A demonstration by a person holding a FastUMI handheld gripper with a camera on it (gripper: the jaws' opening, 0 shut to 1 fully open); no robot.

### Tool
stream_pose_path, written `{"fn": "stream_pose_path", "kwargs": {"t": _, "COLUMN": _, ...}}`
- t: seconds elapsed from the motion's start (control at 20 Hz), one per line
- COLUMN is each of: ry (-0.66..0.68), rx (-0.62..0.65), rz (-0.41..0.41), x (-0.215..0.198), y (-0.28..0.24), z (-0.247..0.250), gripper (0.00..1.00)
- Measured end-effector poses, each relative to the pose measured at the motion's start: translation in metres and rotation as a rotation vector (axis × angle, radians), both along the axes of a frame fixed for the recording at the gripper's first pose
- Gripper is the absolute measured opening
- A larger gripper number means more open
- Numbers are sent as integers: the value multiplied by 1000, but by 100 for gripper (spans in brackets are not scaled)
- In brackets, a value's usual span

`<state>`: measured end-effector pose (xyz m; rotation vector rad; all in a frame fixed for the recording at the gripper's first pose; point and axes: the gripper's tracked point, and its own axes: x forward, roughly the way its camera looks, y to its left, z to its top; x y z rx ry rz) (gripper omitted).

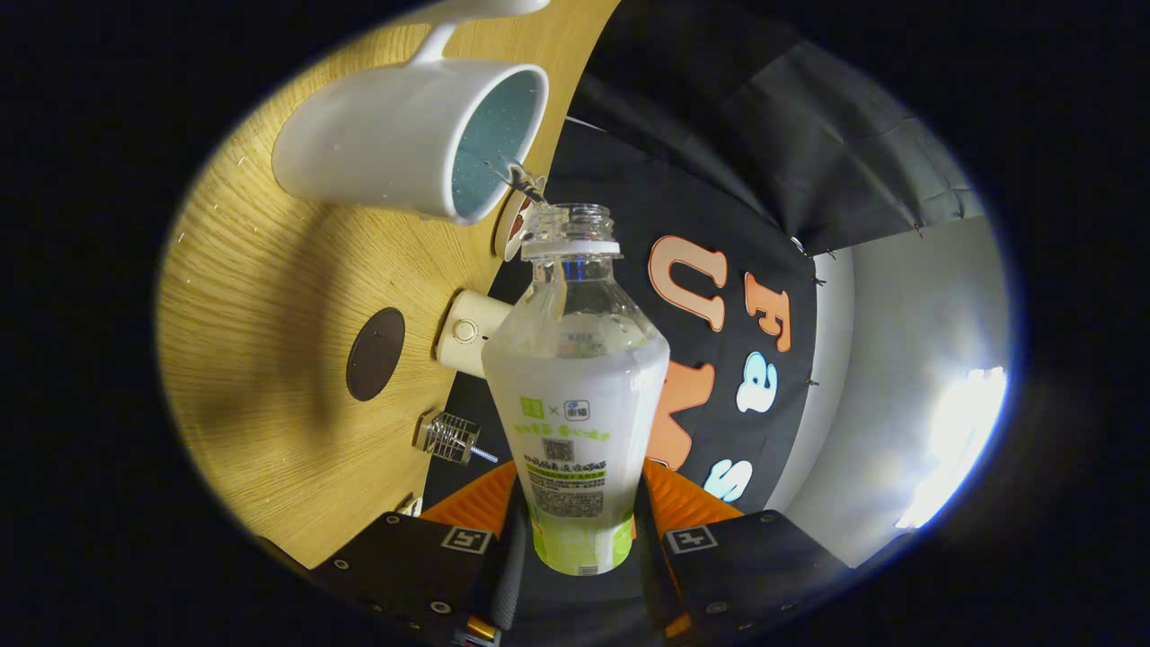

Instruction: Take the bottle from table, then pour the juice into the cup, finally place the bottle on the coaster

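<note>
Hand-held gripper (pixel 579 539) was clamped on the bottle (pixel 575 431), one finger on each side of its lower body. Bottle's long axis ran straight ahead from the fingers, tipped over toward the bench (pixel 260 296), open neck just at the rim of the white cup (pixel 404 135); a thin trickle looked to be passing from neck to cup. Dark round coaster (pixel 375 353) lay on the bench beside the bottle's shoulder, nearer the fingers than the cup: judged next target after righting the bottle
</note>
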<state>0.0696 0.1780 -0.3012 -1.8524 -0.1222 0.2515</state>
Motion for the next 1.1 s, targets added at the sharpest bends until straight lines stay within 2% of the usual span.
{"fn": "stream_pose_path", "kwargs": {"t": 0.8, "ry": -56, "rx": -109, "rz": 109, "x": 0, "y": 25, "z": 17, "gripper": 55}}
{"fn": "stream_pose_path", "kwargs": {"t": 1.1, "ry": -86, "rx": -159, "rz": 130, "x": 14, "y": 23, "z": 17, "gripper": 55}}
